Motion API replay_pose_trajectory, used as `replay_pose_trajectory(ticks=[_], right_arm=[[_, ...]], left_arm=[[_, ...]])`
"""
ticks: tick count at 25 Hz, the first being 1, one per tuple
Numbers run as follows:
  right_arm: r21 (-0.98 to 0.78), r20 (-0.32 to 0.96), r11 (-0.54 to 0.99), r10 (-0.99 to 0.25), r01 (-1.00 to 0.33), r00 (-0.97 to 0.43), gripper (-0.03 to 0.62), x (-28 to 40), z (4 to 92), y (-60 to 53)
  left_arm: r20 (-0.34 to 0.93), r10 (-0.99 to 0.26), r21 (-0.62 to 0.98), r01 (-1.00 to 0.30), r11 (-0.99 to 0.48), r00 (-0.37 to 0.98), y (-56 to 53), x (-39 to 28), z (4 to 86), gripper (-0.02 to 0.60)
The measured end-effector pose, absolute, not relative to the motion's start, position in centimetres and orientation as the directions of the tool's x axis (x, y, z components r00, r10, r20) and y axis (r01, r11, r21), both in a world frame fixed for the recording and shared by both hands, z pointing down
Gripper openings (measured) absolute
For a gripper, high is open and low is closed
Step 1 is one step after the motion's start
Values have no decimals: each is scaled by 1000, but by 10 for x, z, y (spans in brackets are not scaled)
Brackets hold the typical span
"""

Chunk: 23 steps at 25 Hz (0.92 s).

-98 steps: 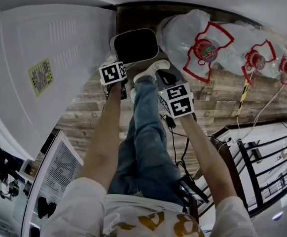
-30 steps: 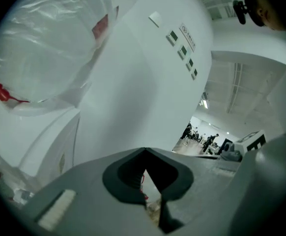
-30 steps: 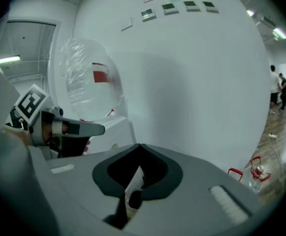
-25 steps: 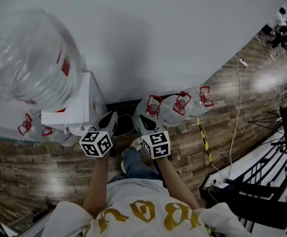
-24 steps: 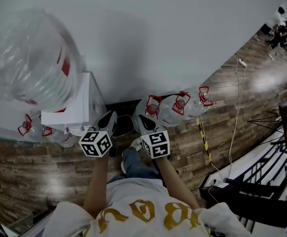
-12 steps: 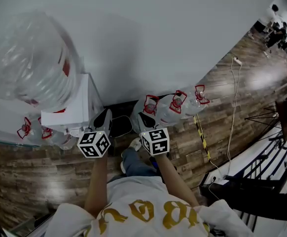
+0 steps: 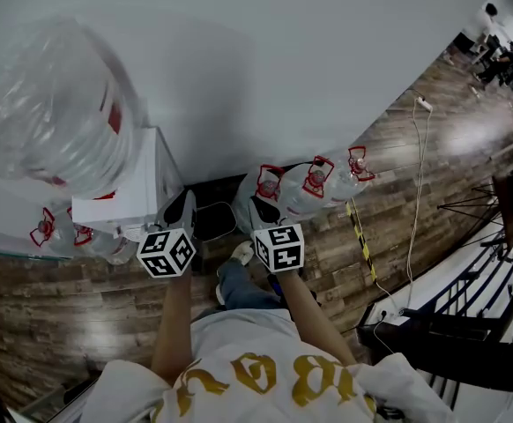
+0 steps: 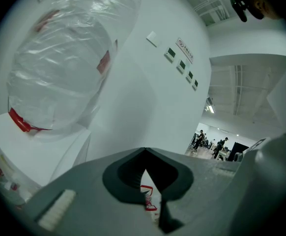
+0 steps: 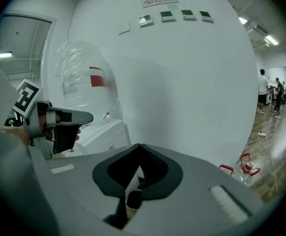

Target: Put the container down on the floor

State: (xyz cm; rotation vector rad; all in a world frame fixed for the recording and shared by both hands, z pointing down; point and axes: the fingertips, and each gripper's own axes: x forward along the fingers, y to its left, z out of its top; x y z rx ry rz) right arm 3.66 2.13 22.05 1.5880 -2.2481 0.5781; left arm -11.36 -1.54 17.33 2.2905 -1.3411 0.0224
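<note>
Grey-jawed, your left gripper (image 8: 144, 150) and right gripper (image 9: 139, 146) are both pressed together, pinching nothing. Below them the black container (image 7: 213, 221) appears to rest at the wooden floor's (image 7: 71, 324) edge along the wall (image 7: 283, 77), between the water dispenser (image 7: 120, 203) and bagged bottles (image 7: 305, 188).

the white water dispenser (image 7: 120, 196), topped by a big plastic-wrapped bottle (image 7: 49, 117), blocks the left side and stands hard against the wall (image 7: 265, 69). right of it, three wrapped water bottles (image 7: 305, 188) sit in a row along the wall's foot. the gap between dispenser and bottles is narrow, and the dark container (image 7: 214, 221) seems to fill most of it. the person's shoe (image 7: 239, 253) stands just before it. more bottles (image 7: 89, 239) crowd the floor left of the dispenser. open wooden floor (image 7: 80, 324) lies at the lower left, and on the right past a yellow-black strip (image 7: 360, 232) and a thin cable (image 7: 412, 201). a black railing (image 7: 468, 324) closes the lower right.
</note>
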Motion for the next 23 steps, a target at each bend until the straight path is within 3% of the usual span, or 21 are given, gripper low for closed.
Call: replay_pose_trajectory(ticks=[23], right_arm=[[-177,491,285,-804,-942,-335,29,34,232,3]], left_arm=[[254,-848,378,-855,-355,465,-30,-131,181,2]])
